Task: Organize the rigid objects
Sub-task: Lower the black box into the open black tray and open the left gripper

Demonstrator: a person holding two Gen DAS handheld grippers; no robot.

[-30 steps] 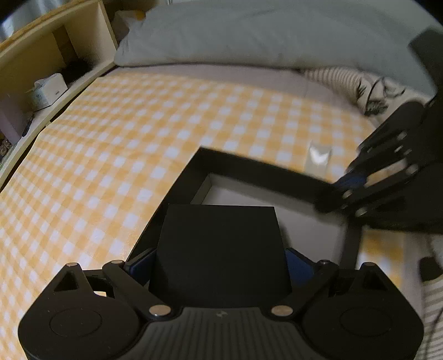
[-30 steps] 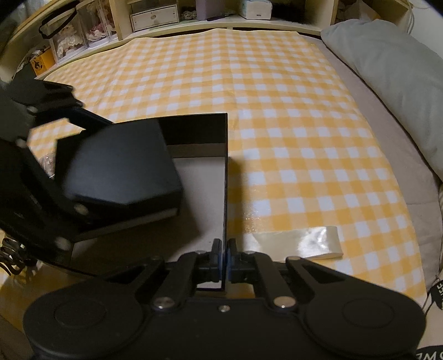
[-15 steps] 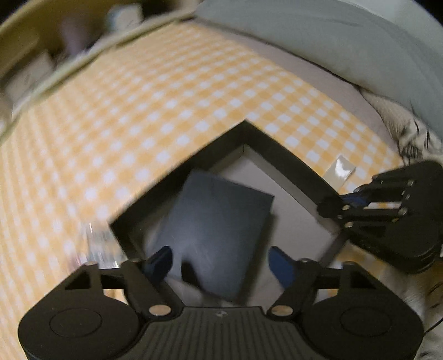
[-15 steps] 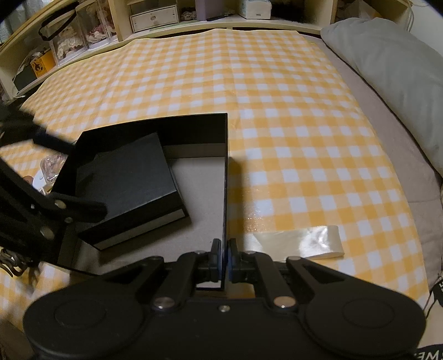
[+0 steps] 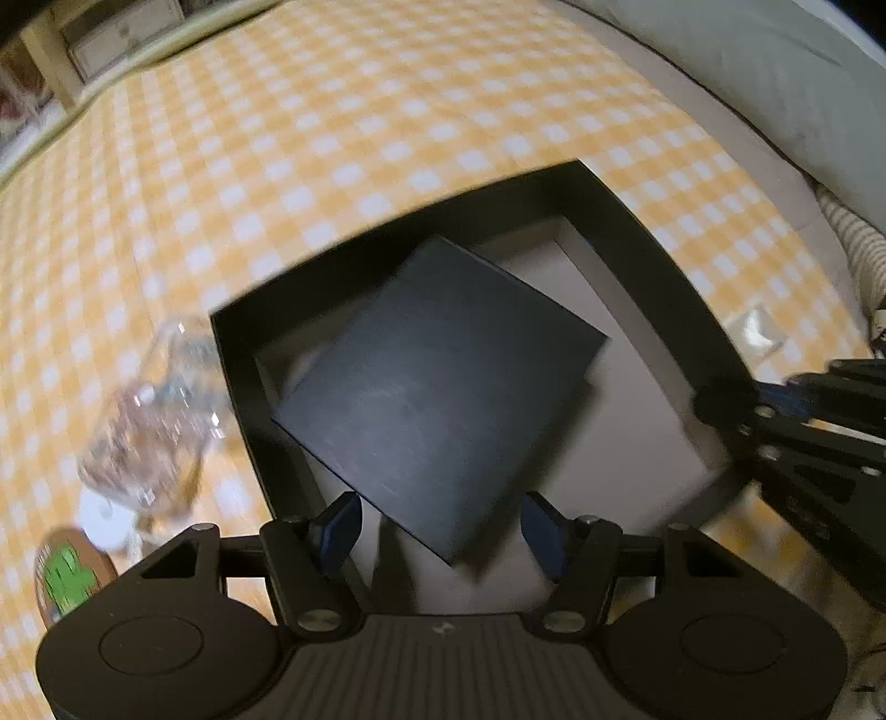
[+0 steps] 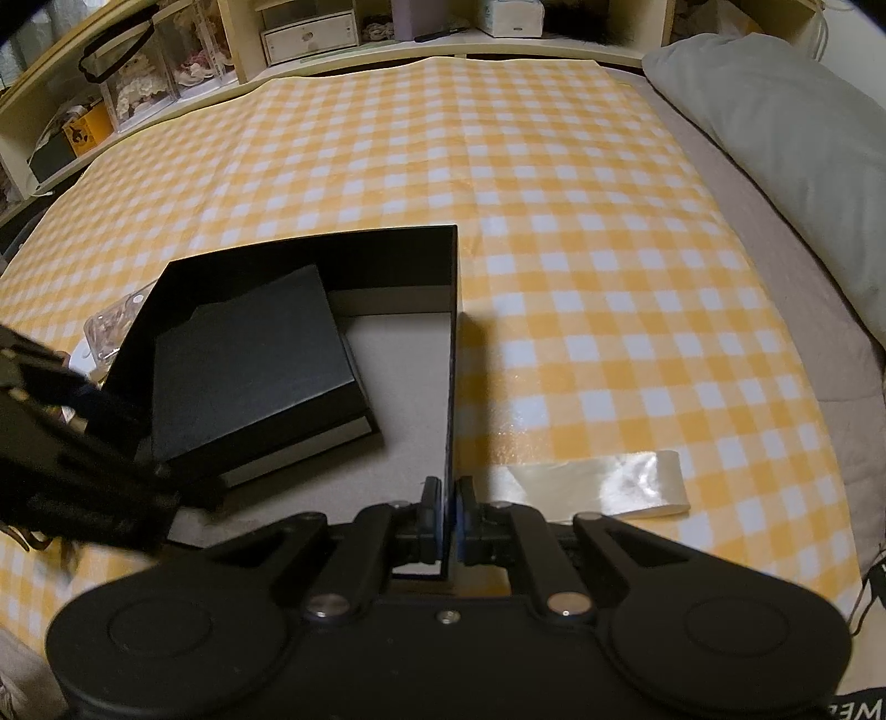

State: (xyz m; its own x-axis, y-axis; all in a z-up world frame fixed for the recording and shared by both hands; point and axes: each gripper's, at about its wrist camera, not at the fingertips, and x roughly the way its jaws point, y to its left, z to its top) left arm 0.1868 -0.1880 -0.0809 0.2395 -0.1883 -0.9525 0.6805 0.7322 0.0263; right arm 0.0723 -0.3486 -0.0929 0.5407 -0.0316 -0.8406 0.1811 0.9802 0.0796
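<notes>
A small black box (image 5: 443,382) lies flat inside the large open black box (image 5: 653,260), toward its left side in the right wrist view (image 6: 249,365). My left gripper (image 5: 440,526) hovers above the small box's near corner. Its jaws are closing, and the blue pads (image 5: 338,523) touch nothing. My right gripper (image 6: 448,509) is shut on the thin right wall (image 6: 451,387) of the large box, near its front corner. In the left wrist view the right gripper's fingers (image 5: 720,399) show at that wall.
A clear plastic packet (image 5: 149,410), a white round piece (image 5: 105,520) and a disc with a green cactus (image 5: 66,576) lie left of the large box. A shiny tape strip (image 6: 598,487) lies to its right. A grey pillow (image 6: 775,138) and shelves (image 6: 310,33) border the checked cloth.
My left gripper let go of the small black box, which now rests in the large box. It then rolled and its jaws narrowed. The right gripper kept still.
</notes>
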